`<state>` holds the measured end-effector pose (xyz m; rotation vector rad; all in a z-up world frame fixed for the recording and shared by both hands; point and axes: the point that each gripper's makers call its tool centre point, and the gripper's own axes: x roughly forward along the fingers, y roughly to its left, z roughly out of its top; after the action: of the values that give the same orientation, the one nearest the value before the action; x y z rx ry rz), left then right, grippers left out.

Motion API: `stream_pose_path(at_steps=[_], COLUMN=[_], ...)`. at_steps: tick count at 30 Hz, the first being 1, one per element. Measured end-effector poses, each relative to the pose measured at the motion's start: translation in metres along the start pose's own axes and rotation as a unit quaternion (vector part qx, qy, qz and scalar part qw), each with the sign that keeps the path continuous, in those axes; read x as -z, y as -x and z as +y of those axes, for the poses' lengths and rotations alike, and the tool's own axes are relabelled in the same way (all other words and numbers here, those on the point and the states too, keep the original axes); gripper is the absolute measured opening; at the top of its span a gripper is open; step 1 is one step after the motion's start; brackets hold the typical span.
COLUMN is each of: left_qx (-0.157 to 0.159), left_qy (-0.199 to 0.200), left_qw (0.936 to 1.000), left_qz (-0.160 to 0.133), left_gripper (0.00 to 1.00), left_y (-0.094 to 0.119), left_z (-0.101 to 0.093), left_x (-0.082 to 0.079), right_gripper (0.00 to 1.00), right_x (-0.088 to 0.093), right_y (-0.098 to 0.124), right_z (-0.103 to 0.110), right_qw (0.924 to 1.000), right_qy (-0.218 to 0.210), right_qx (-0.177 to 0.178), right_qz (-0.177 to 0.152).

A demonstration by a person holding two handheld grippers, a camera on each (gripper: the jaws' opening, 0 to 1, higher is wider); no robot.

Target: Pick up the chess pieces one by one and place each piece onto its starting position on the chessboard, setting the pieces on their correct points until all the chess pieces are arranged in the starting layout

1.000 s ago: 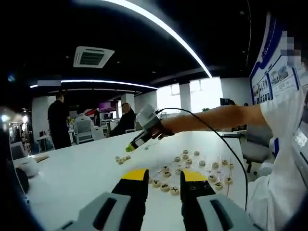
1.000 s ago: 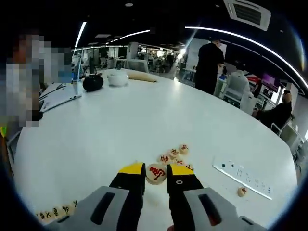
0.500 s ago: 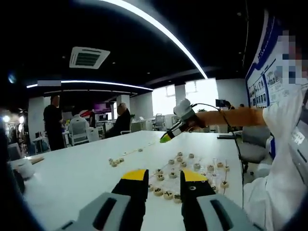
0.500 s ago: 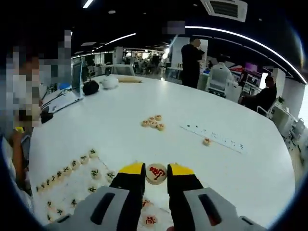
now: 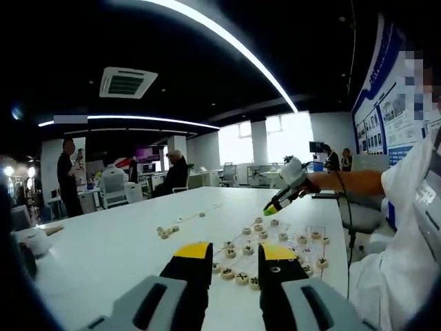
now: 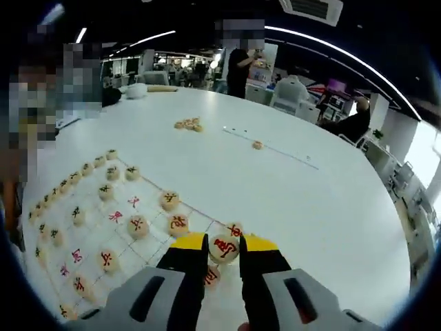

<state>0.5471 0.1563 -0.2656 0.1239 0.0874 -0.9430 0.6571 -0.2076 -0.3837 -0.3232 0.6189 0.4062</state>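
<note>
My right gripper point(image 6: 223, 249) is clamped on a round pale wooden chess disc with a red character point(image 6: 224, 247), pinched by its edges so the marked face stays towards me and I can read which piece it is. I hold it above the near edge of the clear chessboard sheet with thin red-lined squares point(image 6: 148, 254), on the red side, because that is where this piece belongs; a red disc point(image 6: 234, 228) sits just beyond my yellow fingertips point(image 6: 189, 243) and another point(image 6: 178, 223) to its left. The black-marked discs point(image 6: 87, 168) line the far-left rows, already set. A small cluster of loose discs point(image 6: 188, 125) waits far off on the white round table point(image 6: 331, 207), well apart from the board.

My left gripper point(image 5: 233, 260) holds nothing, jaws parted, parked low at the table's near side, out of the way. From there I see my right gripper point(image 5: 281, 201) poised over the board point(image 5: 311, 234).
</note>
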Motion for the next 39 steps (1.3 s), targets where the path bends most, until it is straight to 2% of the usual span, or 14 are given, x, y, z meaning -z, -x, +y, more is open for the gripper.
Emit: stream_pose_path(at_steps=[4,11,15,26,28,29,31,33,36,39], left_qx=[0.000,-0.003,-0.002,0.008,0.010,0.011,0.009,0.009,0.009,0.006], left_qy=[-0.002,-0.002,-0.005,-0.007,-0.002,-0.001,-0.002,0.000,0.001,0.005], left_qw=[1.0000,1.0000,1.0000,0.9999,0.9999,0.9999,0.9999,0.9999,0.9999,0.9999], left_qz=[0.000,0.004,0.005,-0.004,-0.004,-0.005,-0.004,-0.004,-0.007,-0.010], left_gripper=[0.28,0.28,0.28,0.28,0.29,0.29,0.29,0.28,0.28,0.28], left_y=[0.001,0.000,-0.001,0.002,0.002,0.002,0.002,0.002,0.004,0.005], left_z=[0.001,0.002,0.002,-0.004,-0.005,-0.005,-0.005,-0.005,-0.003,-0.002], left_x=[0.000,0.001,0.001,-0.001,-0.001,-0.001,0.000,0.000,-0.001,-0.002], right_gripper=[0.20,0.20,0.20,0.20,0.23,0.27,0.37,0.36,0.35,0.34], right_x=[0.009,0.002,0.002,0.009,0.008,0.008,0.003,-0.001,-0.020,-0.036], right_y=[-0.003,-0.007,-0.012,-0.018,-0.018,-0.017,-0.014,-0.006,0.013,0.035], right_z=[-0.005,-0.005,0.001,0.005,0.005,0.004,0.001,-0.003,-0.018,-0.035], right_qw=[0.9999,0.9993,0.9985,0.9988,0.9988,0.9988,0.9984,0.9981,0.9924,0.9858], right_qy=[-0.011,-0.031,-0.051,-0.047,-0.047,-0.048,-0.052,-0.055,-0.102,-0.128], right_qx=[0.004,0.002,-0.009,-0.007,-0.010,-0.012,-0.016,-0.014,-0.005,0.018], right_qz=[0.001,-0.020,-0.020,-0.002,-0.004,-0.007,-0.017,-0.025,-0.069,-0.107])
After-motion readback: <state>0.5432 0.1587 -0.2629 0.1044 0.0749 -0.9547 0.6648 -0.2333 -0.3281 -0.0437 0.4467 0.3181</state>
